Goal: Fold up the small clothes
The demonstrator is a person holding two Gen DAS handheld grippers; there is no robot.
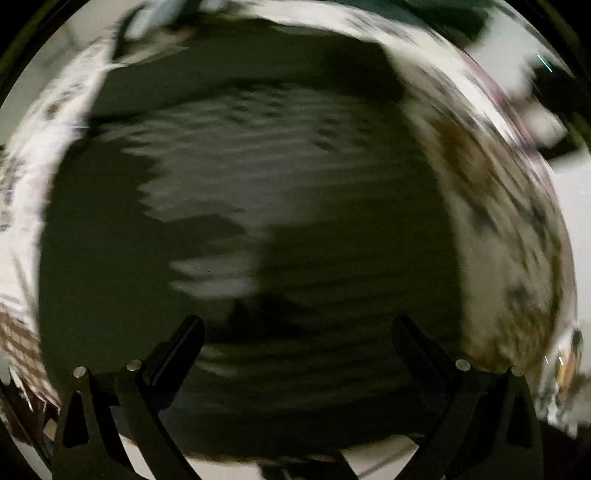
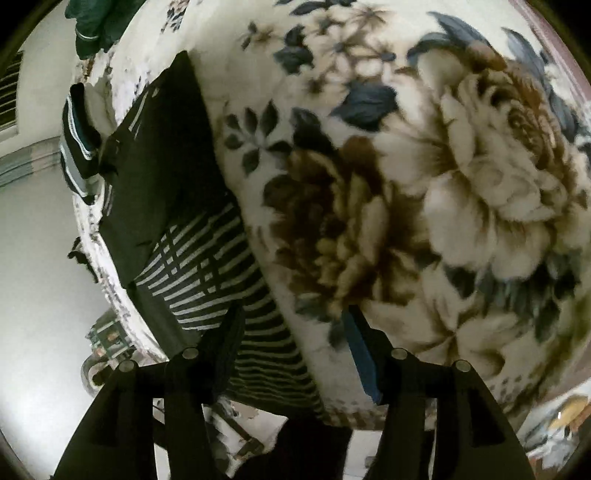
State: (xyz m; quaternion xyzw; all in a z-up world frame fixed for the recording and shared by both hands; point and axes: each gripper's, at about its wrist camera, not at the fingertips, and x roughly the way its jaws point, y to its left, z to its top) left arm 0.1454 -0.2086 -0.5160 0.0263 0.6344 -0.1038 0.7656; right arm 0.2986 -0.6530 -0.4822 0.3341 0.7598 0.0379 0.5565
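A dark green garment with white stripes (image 1: 258, 206) fills the blurred left wrist view, lying flat on a floral blanket (image 1: 491, 236). My left gripper (image 1: 295, 332) hangs open just above it, holding nothing. In the right wrist view the same garment (image 2: 177, 221) lies along the left side of the blanket (image 2: 424, 206), dark panel farther off and striped part nearer. My right gripper (image 2: 293, 328) is open and empty, its left finger over the striped hem and its right finger over bare blanket.
A small striped folded piece (image 2: 77, 147) sits at the blanket's far left edge. Another dark green cloth (image 2: 99, 22) lies at the far end. The pale floor (image 2: 40, 277) lies past the blanket's left edge, with a small object (image 2: 107, 339) on it.
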